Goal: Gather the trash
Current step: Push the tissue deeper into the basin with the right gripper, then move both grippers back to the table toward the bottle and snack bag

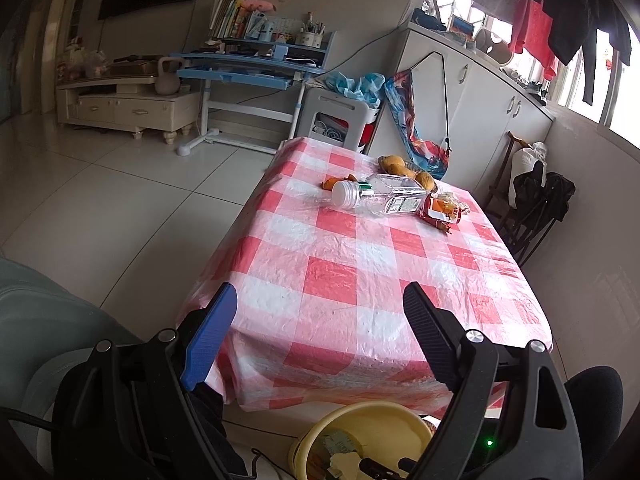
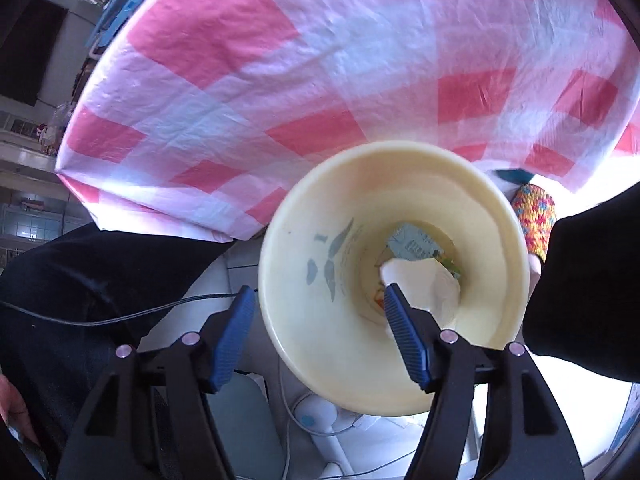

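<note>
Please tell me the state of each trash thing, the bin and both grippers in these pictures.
Plastic bottle: capped, lying on its side on the table.
Snack wrapper: crumpled, beside the bottle.
Fruit peels: lying behind the bottle.
Yellow bin: uncovered, on the floor, holding white paper.
Left gripper: open, empty.
Right gripper: open, empty, above the bin.

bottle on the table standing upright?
No. The clear plastic bottle lies on its side on the checked tablecloth, white cap towards the camera, beside the orange peels.

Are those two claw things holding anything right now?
No. The left gripper is open over the checked tablecloth; the right gripper is open above the yellow bin, empty.
</note>
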Demonstrator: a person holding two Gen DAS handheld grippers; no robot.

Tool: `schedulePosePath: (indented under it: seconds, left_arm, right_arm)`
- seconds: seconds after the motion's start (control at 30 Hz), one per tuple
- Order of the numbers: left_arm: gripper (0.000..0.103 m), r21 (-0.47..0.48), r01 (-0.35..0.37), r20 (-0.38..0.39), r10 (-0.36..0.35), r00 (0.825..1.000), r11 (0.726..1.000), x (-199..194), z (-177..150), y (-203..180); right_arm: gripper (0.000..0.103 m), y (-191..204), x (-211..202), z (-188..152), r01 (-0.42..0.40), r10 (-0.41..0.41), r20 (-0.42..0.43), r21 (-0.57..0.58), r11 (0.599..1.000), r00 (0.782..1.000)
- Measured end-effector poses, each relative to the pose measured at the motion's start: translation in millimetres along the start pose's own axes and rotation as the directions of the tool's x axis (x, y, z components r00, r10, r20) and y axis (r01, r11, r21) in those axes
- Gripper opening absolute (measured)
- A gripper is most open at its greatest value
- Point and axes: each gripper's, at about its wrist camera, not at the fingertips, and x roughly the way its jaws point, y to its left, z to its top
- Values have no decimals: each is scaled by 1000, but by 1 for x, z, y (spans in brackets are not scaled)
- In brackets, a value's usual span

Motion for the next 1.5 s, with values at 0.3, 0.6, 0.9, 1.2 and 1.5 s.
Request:
schedulePosePath:
  seconds: [0.3,0.6,0.9,1.2,1.5]
  left_arm:
    - [82,13,-5,4,5,1000,1000,-2,0,-1]
    - [82,6,23,-5,-23,1000,1000,0,5,1]
    - [83,118,74,-24,-71,997,990,18,27,-22]
    - [84,284,121,-57,-109,992,951,86,75,-74]
    - [84,480,106,-74,-80,994,871,182,112,-126]
  right_arm:
    - [73,61,-27,1,21,25,185,-244,970,982]
    - [85,75,-87,33,87,82,407,-381,920,910]
    - [87,43,-122,127,144,34,508,-307,941,860]
    - [88,10,-114,224,107,6,505,-195,975,863]
    - [88,-18,-84,298,-27,56,461,-69,997,886]
